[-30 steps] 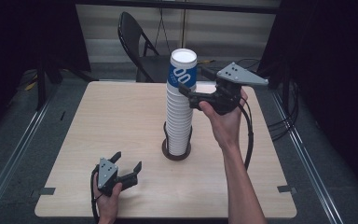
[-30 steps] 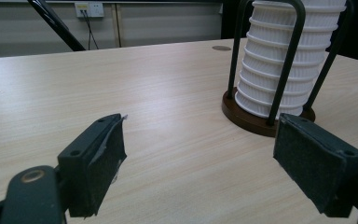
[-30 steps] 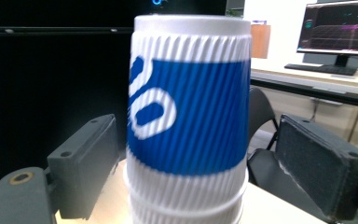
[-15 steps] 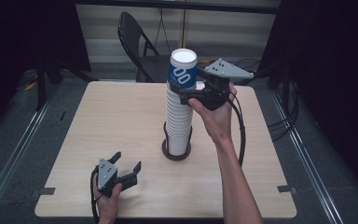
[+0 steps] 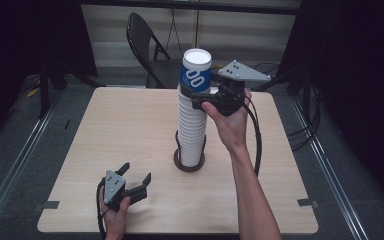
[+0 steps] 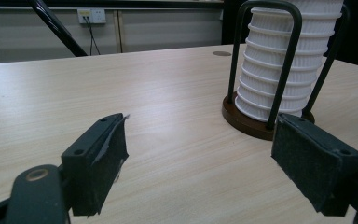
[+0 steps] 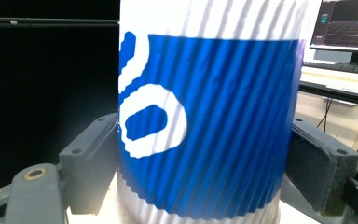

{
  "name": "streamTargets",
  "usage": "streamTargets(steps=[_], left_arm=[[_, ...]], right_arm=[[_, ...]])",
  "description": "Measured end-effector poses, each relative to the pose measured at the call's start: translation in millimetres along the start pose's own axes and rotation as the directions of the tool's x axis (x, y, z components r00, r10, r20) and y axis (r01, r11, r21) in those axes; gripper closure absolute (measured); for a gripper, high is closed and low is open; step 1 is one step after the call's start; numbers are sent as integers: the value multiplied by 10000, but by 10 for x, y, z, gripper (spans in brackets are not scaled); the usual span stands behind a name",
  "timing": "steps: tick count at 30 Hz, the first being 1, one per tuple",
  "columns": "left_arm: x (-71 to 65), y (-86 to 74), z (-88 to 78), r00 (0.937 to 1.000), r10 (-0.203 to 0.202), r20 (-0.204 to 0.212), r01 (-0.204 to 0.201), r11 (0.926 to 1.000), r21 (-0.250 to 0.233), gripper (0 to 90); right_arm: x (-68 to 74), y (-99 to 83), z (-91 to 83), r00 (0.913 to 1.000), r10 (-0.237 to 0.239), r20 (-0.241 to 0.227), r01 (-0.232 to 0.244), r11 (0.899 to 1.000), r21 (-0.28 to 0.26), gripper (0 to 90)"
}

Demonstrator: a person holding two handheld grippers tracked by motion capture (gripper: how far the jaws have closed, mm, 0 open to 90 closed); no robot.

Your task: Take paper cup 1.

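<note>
Left hand-held gripper point(image 5: 137, 181): resting low at the near left part of the bench point(image 5: 105, 130), held in the person's left hand point(image 5: 114, 215). In its own view its jaws are standing wide apart with nothing between them, and bare wood is showing in the gap.

Cup holder point(image 5: 189, 164): a round dark wooden base with black wire hoops, sitting at the middle of the bench, well apart from the left hand-held gripper.

Stack of white cups point(image 5: 191, 131): ribbed paper cups nested one in another, rising upright out of the holder.

Blue cup point(image 5: 196, 74): a blue-and-white printed cup sitting at the very top of the stack, mouth up.

Right hand-held gripper point(image 5: 192, 98): reaching in level from the right, held in the person's right hand point(image 5: 230, 120). Its jaws have just been closing, and in its own view the pads are lying against both sides of the blue cup point(image 7: 205, 116).

Folding chair point(image 5: 147, 45): standing on the floor beyond the far edge of the bench.
</note>
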State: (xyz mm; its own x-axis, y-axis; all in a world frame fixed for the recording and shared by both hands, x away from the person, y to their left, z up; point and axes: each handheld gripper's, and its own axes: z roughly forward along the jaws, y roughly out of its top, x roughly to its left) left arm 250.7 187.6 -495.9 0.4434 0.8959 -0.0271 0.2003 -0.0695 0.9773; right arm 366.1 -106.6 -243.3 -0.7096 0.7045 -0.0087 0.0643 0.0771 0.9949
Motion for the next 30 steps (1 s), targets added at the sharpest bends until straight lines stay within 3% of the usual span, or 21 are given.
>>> streamTargets(steps=[30], left_arm=[[-4,3,8,10000,-2,19,2,10000,83,178]], right_arm=[[-12,284,-74,9999,171,-13,-171,9959,-884,190]])
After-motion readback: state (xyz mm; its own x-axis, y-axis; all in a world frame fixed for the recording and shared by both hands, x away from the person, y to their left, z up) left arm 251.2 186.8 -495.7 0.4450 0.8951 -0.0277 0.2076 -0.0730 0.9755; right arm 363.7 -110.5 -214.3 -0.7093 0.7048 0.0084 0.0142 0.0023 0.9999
